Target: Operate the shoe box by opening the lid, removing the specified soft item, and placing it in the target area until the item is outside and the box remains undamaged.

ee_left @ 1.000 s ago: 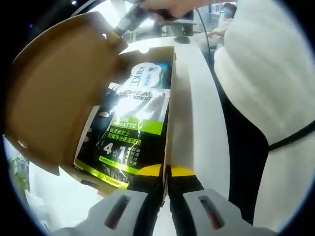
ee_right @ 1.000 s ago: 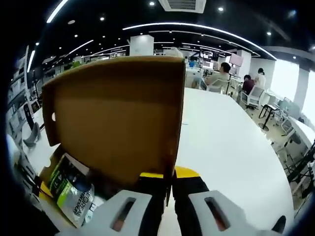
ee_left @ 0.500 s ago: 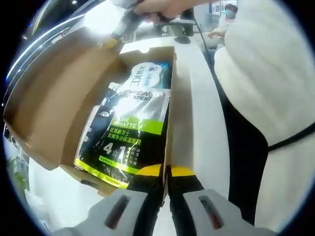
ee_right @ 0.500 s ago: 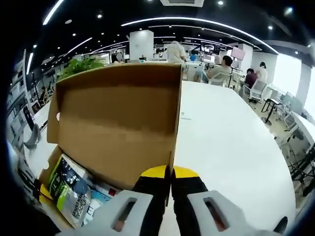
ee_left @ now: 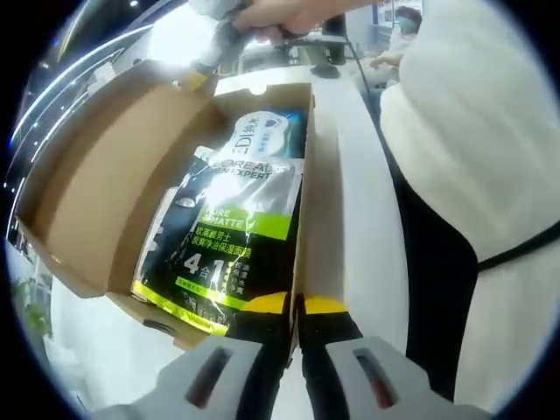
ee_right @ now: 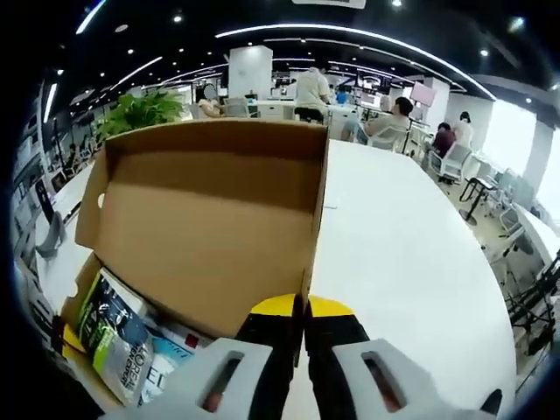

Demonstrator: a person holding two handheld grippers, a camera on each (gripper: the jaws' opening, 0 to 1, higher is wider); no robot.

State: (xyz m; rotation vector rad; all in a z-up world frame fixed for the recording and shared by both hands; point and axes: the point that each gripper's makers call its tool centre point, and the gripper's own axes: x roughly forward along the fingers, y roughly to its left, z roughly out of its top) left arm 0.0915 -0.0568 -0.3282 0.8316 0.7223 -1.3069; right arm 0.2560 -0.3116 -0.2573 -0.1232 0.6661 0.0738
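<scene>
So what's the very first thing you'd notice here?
The black and green L'Oreal pouch lying flat inside the open cardboard shoe box. Next, the big brown lid tipped back over the white table, with the right gripper pinching its edge.

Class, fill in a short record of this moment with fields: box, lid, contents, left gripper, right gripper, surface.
box: brown cardboard shoe box, open
lid: lid swung back, its inside showing
contents: black and green pouch lying flat inside, with a blue and white pack partly under it
left gripper: left gripper shut on the box's side wall
right gripper: right gripper shut on the lid's edge
surface: white table
</scene>
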